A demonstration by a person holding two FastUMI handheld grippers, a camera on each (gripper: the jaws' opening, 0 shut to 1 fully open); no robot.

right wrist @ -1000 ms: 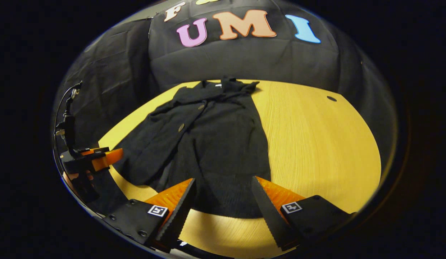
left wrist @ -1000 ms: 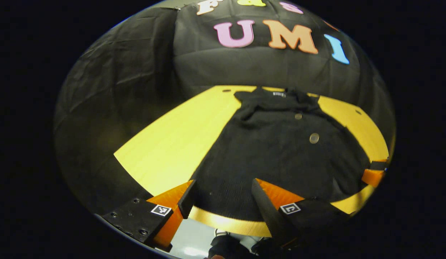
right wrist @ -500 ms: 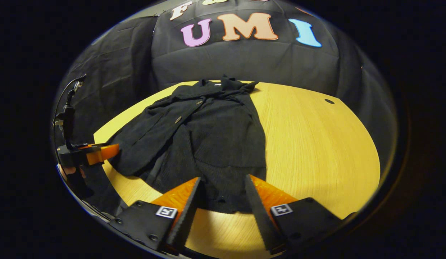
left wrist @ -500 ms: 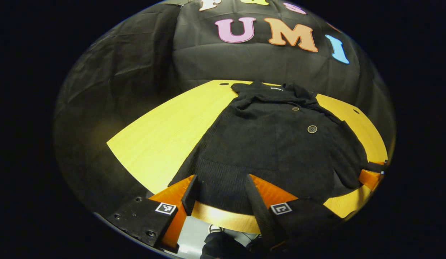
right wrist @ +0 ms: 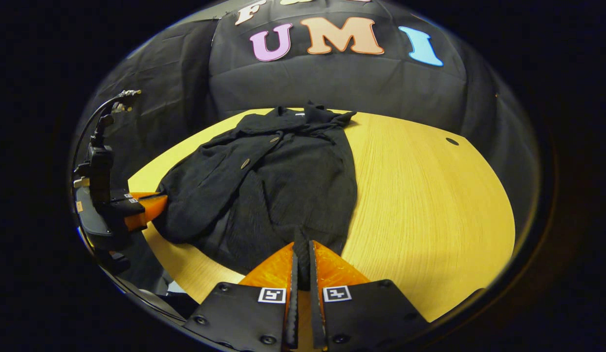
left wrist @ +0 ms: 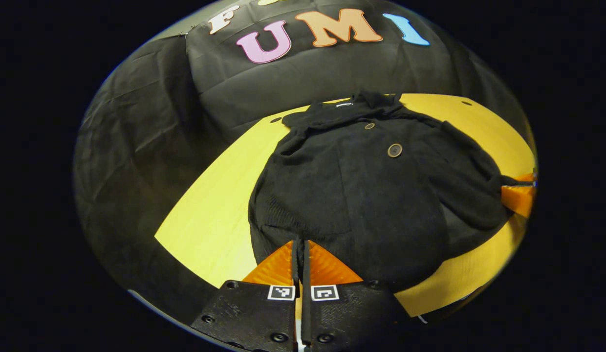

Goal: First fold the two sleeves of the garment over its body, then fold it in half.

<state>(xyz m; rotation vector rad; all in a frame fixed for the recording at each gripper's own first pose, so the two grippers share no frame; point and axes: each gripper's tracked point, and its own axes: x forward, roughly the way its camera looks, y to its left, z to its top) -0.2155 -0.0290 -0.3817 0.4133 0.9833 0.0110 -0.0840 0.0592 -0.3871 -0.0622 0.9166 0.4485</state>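
Left gripper view: the left gripper (left wrist: 300,247) is seen at the bottom with its two fingers drawn together, the near hem of the black knitted button-front garment (left wrist: 376,195) being pinched between them; the hem is bunched where the tips meet. The garment is laid flat on the yellow wooden table (left wrist: 210,215), collar at the far end toward the black cloth wall (left wrist: 151,122); two round buttons (left wrist: 394,150) are seen along its front; both sleeves are already folded inward over the body, one lying as a thick band along the right side of this view. At the right edge of this view, the tip of the other gripper is seen touching the garment's far corner of the hem.

Right gripper view: the right gripper (right wrist: 301,254) is shown closed as well, a small tuft of the garment's (right wrist: 283,186) hem being clamped between its fingers; the cloth rises slightly into the tips. From this side the garment is seen lying diagonally across the left half of the table (right wrist: 430,210), the folded sleeve resting on top of the body toward the left; the right half of the tabletop is bare wood with a small dark hole near its far rim. The left gripper (right wrist: 154,208) is seen at the left edge of this view, its fingers meeting the hem's other corner; a cable is looped above it.
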